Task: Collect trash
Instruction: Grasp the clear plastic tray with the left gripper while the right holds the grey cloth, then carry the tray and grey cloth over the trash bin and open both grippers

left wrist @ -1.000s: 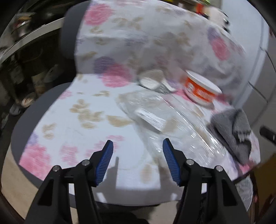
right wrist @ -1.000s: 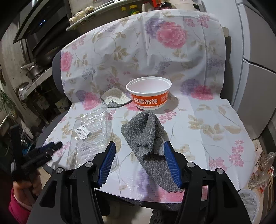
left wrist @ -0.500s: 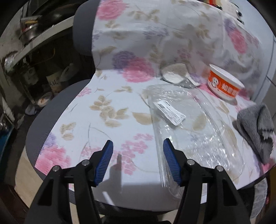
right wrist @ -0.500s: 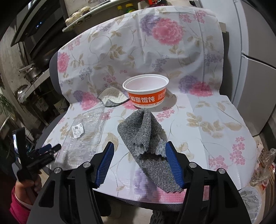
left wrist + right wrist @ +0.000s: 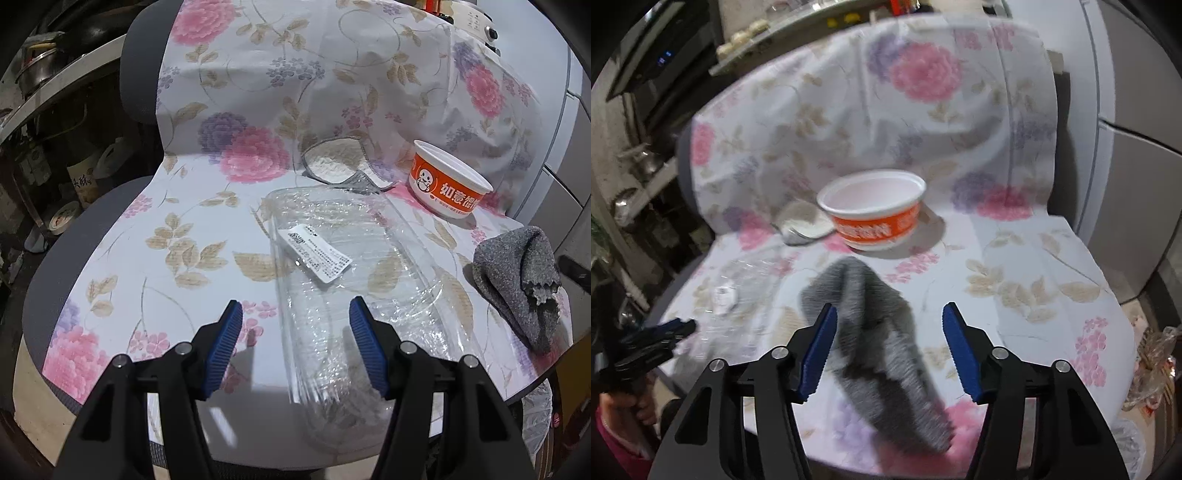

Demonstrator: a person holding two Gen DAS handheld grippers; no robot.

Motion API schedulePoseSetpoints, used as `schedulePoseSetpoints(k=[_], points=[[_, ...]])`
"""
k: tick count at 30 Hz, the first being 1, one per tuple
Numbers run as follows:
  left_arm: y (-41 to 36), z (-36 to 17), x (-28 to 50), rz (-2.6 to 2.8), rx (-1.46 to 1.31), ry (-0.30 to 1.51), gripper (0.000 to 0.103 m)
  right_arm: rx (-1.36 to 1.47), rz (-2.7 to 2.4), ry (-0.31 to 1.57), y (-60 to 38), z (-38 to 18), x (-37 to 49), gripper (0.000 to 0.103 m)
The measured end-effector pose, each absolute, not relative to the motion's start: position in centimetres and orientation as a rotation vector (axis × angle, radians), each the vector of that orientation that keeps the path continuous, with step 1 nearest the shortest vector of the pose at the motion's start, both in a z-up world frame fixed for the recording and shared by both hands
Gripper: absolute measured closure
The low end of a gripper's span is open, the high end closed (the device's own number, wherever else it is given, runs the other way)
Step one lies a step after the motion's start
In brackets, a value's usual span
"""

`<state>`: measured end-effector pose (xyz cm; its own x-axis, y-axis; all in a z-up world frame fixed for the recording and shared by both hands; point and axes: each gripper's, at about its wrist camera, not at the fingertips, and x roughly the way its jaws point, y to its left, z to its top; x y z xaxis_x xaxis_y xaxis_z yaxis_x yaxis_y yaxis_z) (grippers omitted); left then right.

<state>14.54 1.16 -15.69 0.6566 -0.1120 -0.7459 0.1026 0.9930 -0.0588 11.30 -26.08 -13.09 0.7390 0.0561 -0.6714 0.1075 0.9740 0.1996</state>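
Note:
A clear plastic tray (image 5: 351, 266) with a white label lies on the flower-patterned cloth (image 5: 177, 258) over a chair seat. My left gripper (image 5: 295, 347) hangs open just above the tray's near end, its right finger over the plastic. Behind the tray are a peeled lid (image 5: 336, 162) and an orange and white paper bowl (image 5: 447, 188). A grey sock (image 5: 871, 314) lies in front of the bowl (image 5: 875, 214). My right gripper (image 5: 886, 347) hovers over the sock; its jaws are closing a little, with the sock below them and untouched.
The left gripper (image 5: 665, 332) and the hand holding it (image 5: 642, 402) show at the seat's left edge. A grey cabinet (image 5: 1137, 184) stands right of the chair, with a plastic bag (image 5: 1156, 354) below it. Cluttered shelves (image 5: 55, 92) stand at the left.
My right gripper has moved forward and down towards the sock, and its view is blurred. My left gripper has edged closer to the tray's near end. Nothing has been picked up.

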Motion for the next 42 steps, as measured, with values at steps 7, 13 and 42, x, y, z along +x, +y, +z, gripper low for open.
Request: schedulePoseSetpoints(k=[7,13,42], points=[[0.6,-17.0,15.1,-0.173,-0.005,0.900,0.044,0.246,0.101,0.935,-25.3,-18.6,16.3,0.036],[-0.2,-18.3,16.3,-0.221,-0.027,0.930,0.048,0.228,0.196,0.974,-22.8,-18.9,16.4,0.055],[-12.8,-8.7,4.9,-0.568,-0.049,0.598,0.099,0.256,-0.203,0.592,-30.2,-6.9,-2.8,0.081]])
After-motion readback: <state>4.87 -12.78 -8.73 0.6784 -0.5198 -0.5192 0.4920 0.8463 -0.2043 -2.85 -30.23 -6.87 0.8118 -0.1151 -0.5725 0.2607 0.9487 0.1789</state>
